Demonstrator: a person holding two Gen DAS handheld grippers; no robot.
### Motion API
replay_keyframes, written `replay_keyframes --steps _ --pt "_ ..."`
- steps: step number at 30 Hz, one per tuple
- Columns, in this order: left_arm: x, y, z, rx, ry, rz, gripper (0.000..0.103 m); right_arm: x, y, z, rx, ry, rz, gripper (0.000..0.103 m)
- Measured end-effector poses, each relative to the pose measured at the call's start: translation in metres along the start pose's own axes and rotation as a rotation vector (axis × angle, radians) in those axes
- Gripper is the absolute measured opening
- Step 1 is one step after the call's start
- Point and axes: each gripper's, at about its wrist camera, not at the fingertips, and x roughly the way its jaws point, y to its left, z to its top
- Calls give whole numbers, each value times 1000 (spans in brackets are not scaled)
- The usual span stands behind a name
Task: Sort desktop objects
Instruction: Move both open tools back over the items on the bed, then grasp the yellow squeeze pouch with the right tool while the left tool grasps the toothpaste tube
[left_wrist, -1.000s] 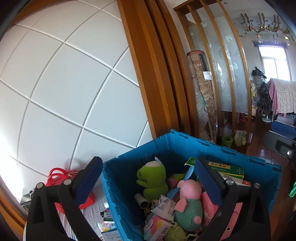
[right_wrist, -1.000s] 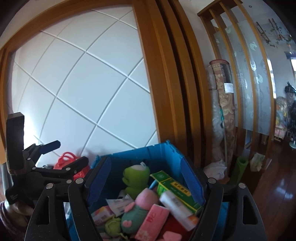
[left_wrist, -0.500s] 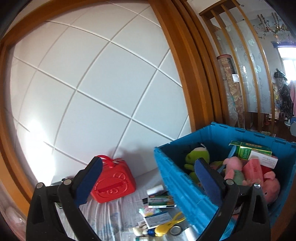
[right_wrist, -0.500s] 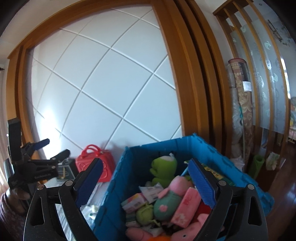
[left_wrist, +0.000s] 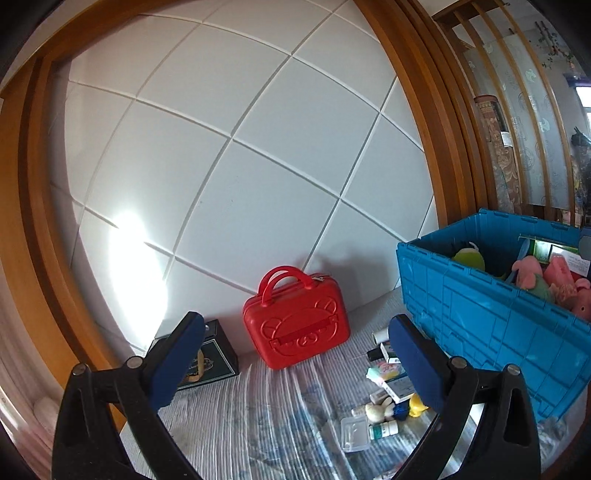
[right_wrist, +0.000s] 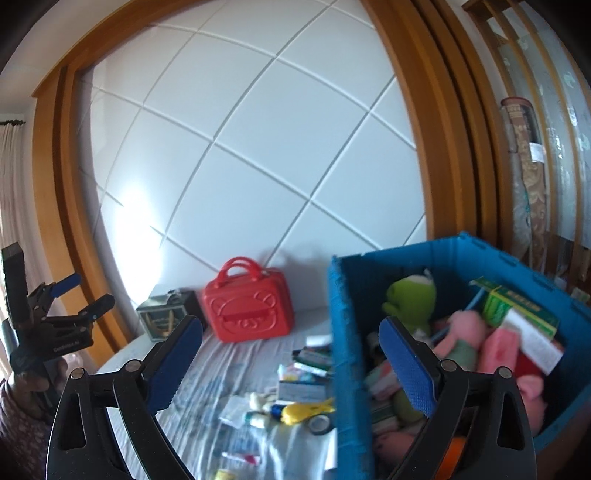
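Right view was blurry so the table clutter (right_wrist: 295, 387) was hard to read, but only it showed the frog (right_wrist: 410, 299) in the bin (right_wrist: 347, 332), while the right gripper (right_wrist: 291, 365) was opening empty and the left gripper (left_wrist: 295, 365) gaped empty too

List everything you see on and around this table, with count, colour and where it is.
crate: one, blue, right side of table
plush toys: several, green and pink, in the crate
boxes: a few, green and pink, in the crate
case: one, red, against the white wall
dark box: one, left of the case
small items: many, mixed colours, loose beside the crate
tape roll: one, dark, by the crate
left gripper: black, blue pads, open, empty
right gripper: same, jaws opening, empty
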Motion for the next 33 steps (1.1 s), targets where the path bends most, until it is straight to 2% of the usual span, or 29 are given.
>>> replay_keyframes --steps 4,7,15,19,21,23,26,28,30,32,33 --pt "6 25 -24 10 6 -33 101 23 34 -27 -6 58 15 98" --pt "15 29 -40 25 17 -63 101 46 55 -54 -26 119 30 98" --pt "59 6 -111 35 118 -128 101 111 78 -118 -107 320 92 98" --pt "78 -11 -146 43 182 -157 101 145 93 -179 -183 523 192 97" --pt "85 -15 -158 34 210 -161 101 159 104 -224 -196 675 262 89" --pt "91 -18 -167 27 236 -170 101 174 116 -259 -222 761 300 80" --pt "95 -24 -177 42 263 -184 101 195 121 -284 -173 818 333 72" --pt "97 -29 -187 75 271 -210 101 205 121 -300 -165 872 317 67" --pt "101 -38 -202 125 297 -265 101 208 121 -315 -150 916 315 56" --pt "110 -47 -217 178 329 -294 101 209 122 -329 -120 948 311 36" --pt "114 -50 -224 193 342 -315 101 209 124 -334 -125 954 303 31"
